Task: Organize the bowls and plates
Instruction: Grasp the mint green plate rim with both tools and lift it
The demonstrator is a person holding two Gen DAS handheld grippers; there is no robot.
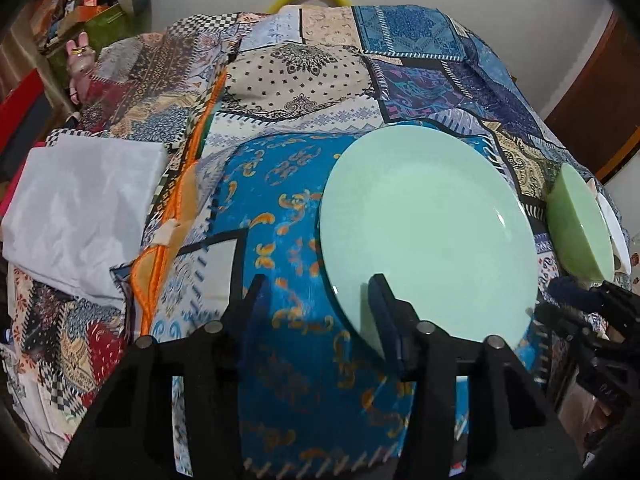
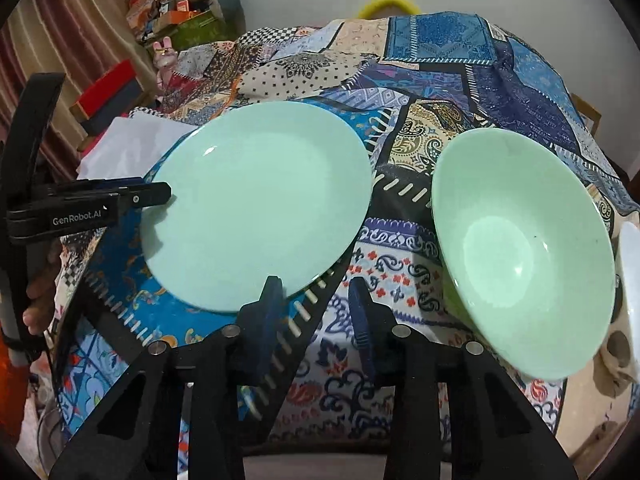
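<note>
A mint-green plate (image 1: 428,236) (image 2: 256,208) lies flat on the patchwork tablecloth. My left gripper (image 1: 318,296) stands open at the plate's near-left rim; its right finger overlaps the rim and its left finger is over the cloth. In the right wrist view the left gripper (image 2: 166,194) reaches the plate's left edge from the side. A light green bowl (image 2: 524,248) (image 1: 580,232) stands to the right of the plate. My right gripper (image 2: 316,296) is open between plate and bowl, its left finger over the plate's near rim, with only cloth in the gap.
A folded white cloth (image 1: 80,216) lies left of the plate. A white dish (image 2: 632,280) shows at the far right edge beside the bowl. Boxes and clutter (image 2: 176,12) pile up beyond the table's back left. A hand (image 2: 40,300) holds the left gripper.
</note>
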